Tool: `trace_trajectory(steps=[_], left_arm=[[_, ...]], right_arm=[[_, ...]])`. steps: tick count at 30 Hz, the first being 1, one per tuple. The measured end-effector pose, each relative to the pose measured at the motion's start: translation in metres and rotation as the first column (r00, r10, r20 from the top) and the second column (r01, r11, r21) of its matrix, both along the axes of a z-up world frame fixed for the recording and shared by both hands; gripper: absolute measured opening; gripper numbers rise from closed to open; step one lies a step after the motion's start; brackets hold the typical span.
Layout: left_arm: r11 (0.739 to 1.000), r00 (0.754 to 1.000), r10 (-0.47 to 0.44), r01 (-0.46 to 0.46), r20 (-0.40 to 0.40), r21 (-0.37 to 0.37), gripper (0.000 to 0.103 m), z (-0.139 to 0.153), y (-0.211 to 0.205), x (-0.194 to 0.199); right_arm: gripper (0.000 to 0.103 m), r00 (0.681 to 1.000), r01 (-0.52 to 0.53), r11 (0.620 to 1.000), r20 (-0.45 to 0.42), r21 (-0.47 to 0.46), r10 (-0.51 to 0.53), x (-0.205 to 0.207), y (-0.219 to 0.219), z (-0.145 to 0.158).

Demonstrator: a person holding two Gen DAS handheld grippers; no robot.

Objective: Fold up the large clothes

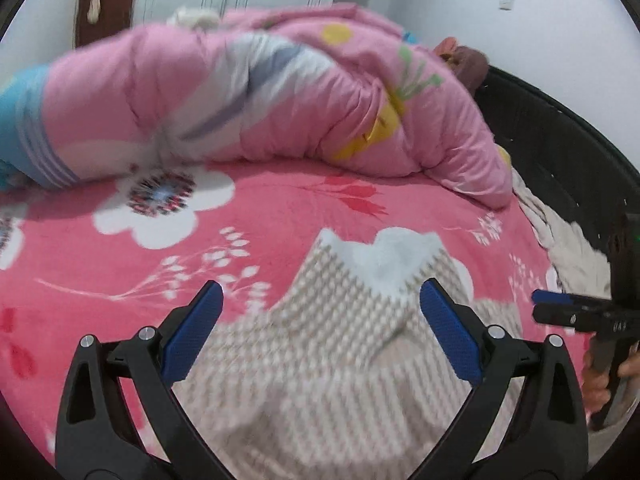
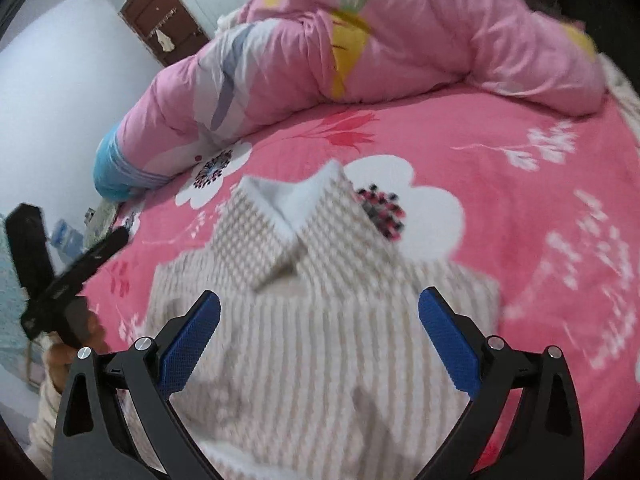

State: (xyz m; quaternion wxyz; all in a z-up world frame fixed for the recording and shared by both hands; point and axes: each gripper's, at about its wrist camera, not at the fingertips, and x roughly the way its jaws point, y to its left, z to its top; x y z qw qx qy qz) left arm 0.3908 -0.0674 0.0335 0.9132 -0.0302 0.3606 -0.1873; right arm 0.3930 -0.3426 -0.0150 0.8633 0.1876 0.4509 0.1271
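A beige-and-white checked garment (image 1: 340,352) (image 2: 320,344) with a white fleece collar (image 1: 384,256) (image 2: 296,208) lies spread on the pink floral bedsheet (image 1: 120,264) (image 2: 520,200), collar pointing away from me. My left gripper (image 1: 320,320) is open just above the garment's near part, with nothing between its blue pads (image 1: 192,340). My right gripper (image 2: 320,320) is open too, over the garment's body below the collar, and holds nothing. Each gripper shows at the edge of the other's view: the right one (image 1: 540,304) at the garment's right side, the left one (image 2: 120,236) at its left, each held by a hand.
A bulky pink quilt (image 1: 260,100) (image 2: 360,40) with a carrot print is heaped across the far side of the bed. A dark bed frame (image 1: 540,128) curves along the right edge, with a pale cloth (image 1: 568,248) beside it. A brown door (image 2: 160,16) stands in the far wall.
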Motion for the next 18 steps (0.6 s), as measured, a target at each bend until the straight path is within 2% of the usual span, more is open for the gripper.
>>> trace_trajectory(steps=[4,8,9,10,12,13,15,16,18], left_arm=[[0.999,0.995,-0.009,0.012,-0.097,0.03,0.095,-0.03,-0.025,0.054],[0.998,0.988,-0.007,0.017,-0.154,0.065,0.094,-0.056,-0.044,0.088],[0.997,0.986,-0.008,0.02,-0.164,0.073,0.086,-0.061,-0.049,0.093],[0.996,0.985,-0.004,0.019,-0.174,0.088,0.072,-0.066,-0.052,0.097],[0.993,0.981,0.008,0.016,-0.195,0.118,0.057,-0.074,-0.056,0.1],[0.992,0.981,0.008,0.016,-0.195,0.124,0.043,-0.076,-0.057,0.1],[0.99,0.983,-0.008,0.034,-0.184,0.136,0.032,-0.075,-0.057,0.096],[0.988,0.986,-0.02,0.045,-0.164,0.145,0.026,-0.071,-0.057,0.091],[0.983,0.991,-0.049,0.07,-0.126,0.169,0.02,-0.061,-0.058,0.08]], right_arm=[[0.097,0.998,0.029,0.999,-0.048,-0.024,-0.03,0.058,0.003,-0.011],[0.094,0.995,0.032,0.999,-0.097,-0.041,-0.036,0.1,0.007,-0.027],[0.091,0.992,0.03,0.998,-0.117,-0.052,-0.036,0.11,0.009,-0.034],[0.089,0.99,0.031,0.998,-0.132,-0.059,-0.039,0.116,0.01,-0.039],[0.072,0.987,0.03,0.996,-0.157,-0.081,-0.042,0.123,0.013,-0.048],[0.066,0.986,0.029,0.996,-0.163,-0.089,-0.043,0.123,0.014,-0.05],[0.036,0.987,0.017,0.996,-0.16,-0.084,-0.03,0.12,0.017,-0.051],[0.029,0.989,0.001,0.997,-0.148,-0.072,-0.012,0.116,0.018,-0.048],[0.022,0.994,-0.012,0.995,-0.108,-0.096,0.002,0.101,0.022,-0.038]])
